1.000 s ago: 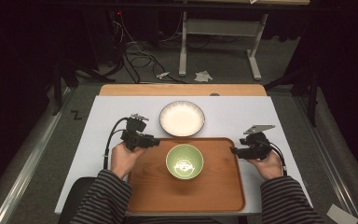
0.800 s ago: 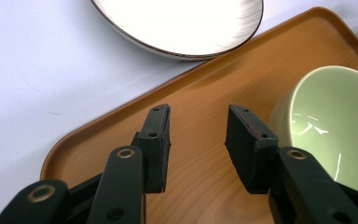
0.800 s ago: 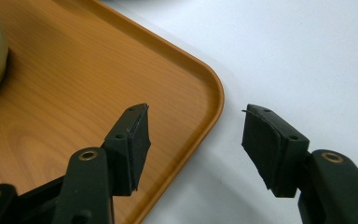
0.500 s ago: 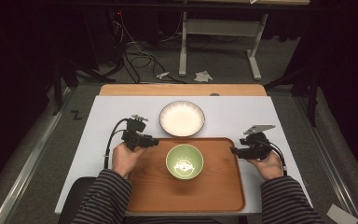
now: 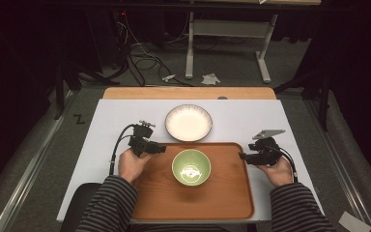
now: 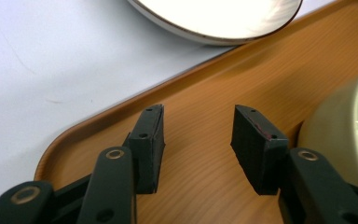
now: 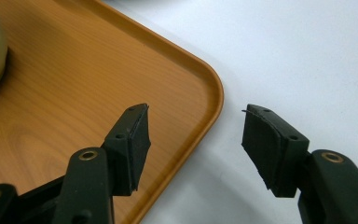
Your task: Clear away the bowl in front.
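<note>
A green bowl point(image 5: 191, 167) stands on a wooden tray point(image 5: 222, 198), and a white plate point(image 5: 188, 123) rests on the table just beyond it. My left gripper point(image 5: 162, 149) hovers at the tray's far-left corner, pointing toward the bowl. In the left gripper view its jaws point(image 6: 199, 112) are open above the tray point(image 6: 200, 154); they have just been opening, with nothing between them. The bowl point(image 6: 340, 135) is at the right and the plate point(image 6: 214, 18) at the top. My right gripper point(image 5: 242, 156) is open, and its jaws point(image 7: 198, 112) straddle the tray's far-right corner point(image 7: 212, 93) without touching it.
The tray lies on a white table top point(image 5: 111, 125) with a wooden strip point(image 5: 188, 93) along its far edge. A table frame point(image 5: 227, 29) and cables point(image 5: 140, 53) stand on the dark floor beyond. The person's striped sleeves point(image 5: 108, 203) come in from the bottom.
My left gripper has sunk slightly toward the tray's corner. The right hand, bowl and plate have kept still.
</note>
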Demonstrator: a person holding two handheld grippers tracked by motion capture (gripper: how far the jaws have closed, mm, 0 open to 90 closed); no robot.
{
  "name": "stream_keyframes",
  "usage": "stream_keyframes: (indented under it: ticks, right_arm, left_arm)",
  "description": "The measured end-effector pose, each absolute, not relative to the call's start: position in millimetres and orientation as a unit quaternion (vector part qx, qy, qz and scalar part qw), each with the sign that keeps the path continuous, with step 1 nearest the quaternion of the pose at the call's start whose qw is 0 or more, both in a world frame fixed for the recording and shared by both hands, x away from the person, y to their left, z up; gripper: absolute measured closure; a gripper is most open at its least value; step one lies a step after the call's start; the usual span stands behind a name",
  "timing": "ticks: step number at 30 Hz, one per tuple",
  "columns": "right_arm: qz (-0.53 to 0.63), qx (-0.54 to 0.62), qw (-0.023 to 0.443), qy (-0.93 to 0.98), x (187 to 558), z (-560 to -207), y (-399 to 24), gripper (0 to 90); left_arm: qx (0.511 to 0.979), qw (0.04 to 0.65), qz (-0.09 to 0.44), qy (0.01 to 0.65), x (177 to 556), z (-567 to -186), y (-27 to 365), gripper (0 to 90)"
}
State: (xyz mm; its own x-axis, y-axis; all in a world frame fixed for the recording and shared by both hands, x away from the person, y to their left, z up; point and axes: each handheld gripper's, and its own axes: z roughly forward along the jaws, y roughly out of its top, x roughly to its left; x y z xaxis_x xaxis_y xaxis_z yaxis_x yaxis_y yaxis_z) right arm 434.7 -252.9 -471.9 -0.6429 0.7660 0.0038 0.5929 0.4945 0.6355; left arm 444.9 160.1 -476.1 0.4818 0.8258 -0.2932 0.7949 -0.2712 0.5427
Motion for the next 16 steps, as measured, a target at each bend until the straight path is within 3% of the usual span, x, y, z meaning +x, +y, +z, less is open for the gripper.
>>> stream_keyframes:
  ticks: [16]
  right_arm:
    - [0.308, 0.397, 0.141, 0.853, 434.1, -471.6, -253.3, 42.9]
  left_arm:
    - [0.806, 0.308, 0.018, 0.504, 445.7, -482.0, 153.8, 50.6]
